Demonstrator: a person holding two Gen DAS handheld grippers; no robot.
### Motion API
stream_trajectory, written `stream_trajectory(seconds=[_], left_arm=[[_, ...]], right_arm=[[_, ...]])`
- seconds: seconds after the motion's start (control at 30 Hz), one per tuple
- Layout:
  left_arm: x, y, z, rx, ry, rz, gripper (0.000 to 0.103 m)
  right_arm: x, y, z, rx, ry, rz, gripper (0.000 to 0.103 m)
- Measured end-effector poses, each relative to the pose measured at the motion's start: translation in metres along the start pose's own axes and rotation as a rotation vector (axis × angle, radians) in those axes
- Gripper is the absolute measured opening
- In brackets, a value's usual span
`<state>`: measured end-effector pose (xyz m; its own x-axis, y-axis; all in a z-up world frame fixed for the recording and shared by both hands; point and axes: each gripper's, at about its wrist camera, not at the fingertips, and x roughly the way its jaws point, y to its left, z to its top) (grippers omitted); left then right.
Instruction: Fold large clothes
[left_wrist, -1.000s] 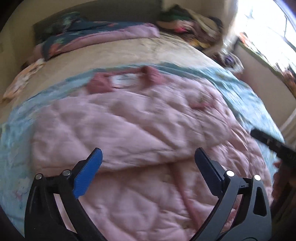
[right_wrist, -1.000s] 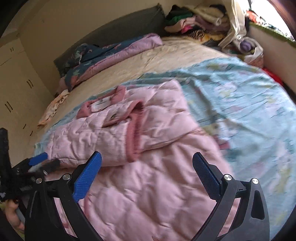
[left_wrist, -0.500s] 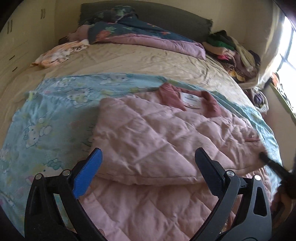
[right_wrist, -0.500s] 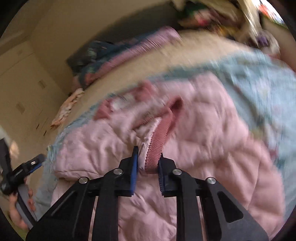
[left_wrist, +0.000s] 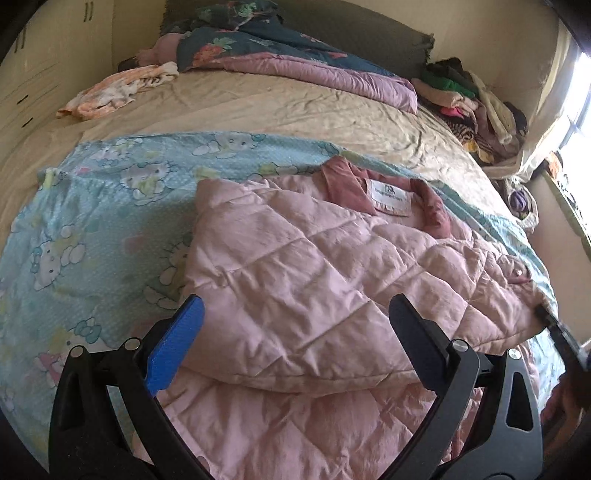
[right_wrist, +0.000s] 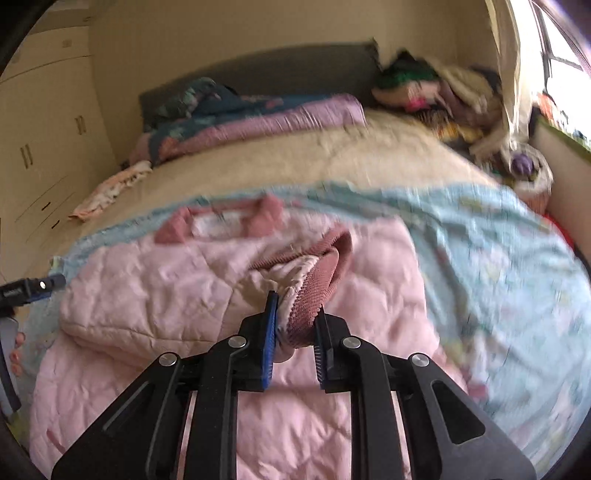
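Right wrist view: my right tool (right_wrist: 295, 325) is clamped on the ribbed dusty-rose cuff (right_wrist: 314, 284) of the puffy pink quilted jacket (left_wrist: 295, 280), lying folded on a light-blue cartoon-print sheet (left_wrist: 110, 206) over the beige bed (left_wrist: 258, 107). My left tool (left_wrist: 295, 332) hangs spread apart above it.

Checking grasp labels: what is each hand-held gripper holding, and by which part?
Right hand-held gripper pinches the pink quilted jacket by its ribbed sleeve cuff; left hand-held gripper holds nothing.

Cream wardrobe (left_wrist: 40, 74); dark headboard (left_wrist: 351, 29); bright window (right_wrist: 561, 55) beside bed (left_wrist: 295, 110)
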<state>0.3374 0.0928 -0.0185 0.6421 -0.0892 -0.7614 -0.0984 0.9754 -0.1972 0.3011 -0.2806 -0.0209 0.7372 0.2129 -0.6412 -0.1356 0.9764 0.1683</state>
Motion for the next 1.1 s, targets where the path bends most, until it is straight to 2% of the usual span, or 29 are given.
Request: stream_trajectory(seconds=[0.1,0.17,0.23,0.27,0.4,0.5,0.77,0.9,1.0,1.1], left_arm=[[0.008,-0.009,0.001,0.015,0.017,-0.001,0.093],[0.013,-0.016,0.001,0.026,0.028,-0.01,0.093],[0.02,-0.024,0.001,0.039,0.039,-0.019,0.093],[0.024,-0.029,0.001,0.047,0.047,-0.024,0.093],[0.046,-0.039,-0.003,0.083,0.099,-0.009,0.093],[0.069,-0.035,-0.011,0.092,0.142,0.007,0.094],[0.084,-0.024,-0.018,0.083,0.147,-0.017,0.095],[0.083,-0.024,-0.017,0.082,0.141,-0.02,0.095],[0.084,-0.023,-0.018,0.082,0.133,-0.02,0.095],[0.082,-0.026,-0.019,0.093,0.128,-0.01,0.095]], right_arm=[[0.01,0.001,-0.012,0.014,0.045,-0.013,0.029],[0.011,0.004,-0.016,0.027,0.058,-0.043,0.043],[0.006,0.001,-0.014,0.042,0.038,-0.083,0.057],[0.0,0.001,-0.012,0.042,0.017,-0.097,0.059],[-0.008,0.013,0.001,-0.014,-0.003,-0.079,0.063],[-0.005,0.031,0.011,-0.072,0.005,-0.054,0.07],[0.02,0.084,0.035,-0.227,0.031,-0.002,0.079],[0.062,0.093,0.034,-0.221,0.155,0.044,0.079],[0.093,0.094,0.02,-0.235,0.25,-0.002,0.079],[0.11,0.088,0.007,-0.21,0.267,0.0,0.081]])
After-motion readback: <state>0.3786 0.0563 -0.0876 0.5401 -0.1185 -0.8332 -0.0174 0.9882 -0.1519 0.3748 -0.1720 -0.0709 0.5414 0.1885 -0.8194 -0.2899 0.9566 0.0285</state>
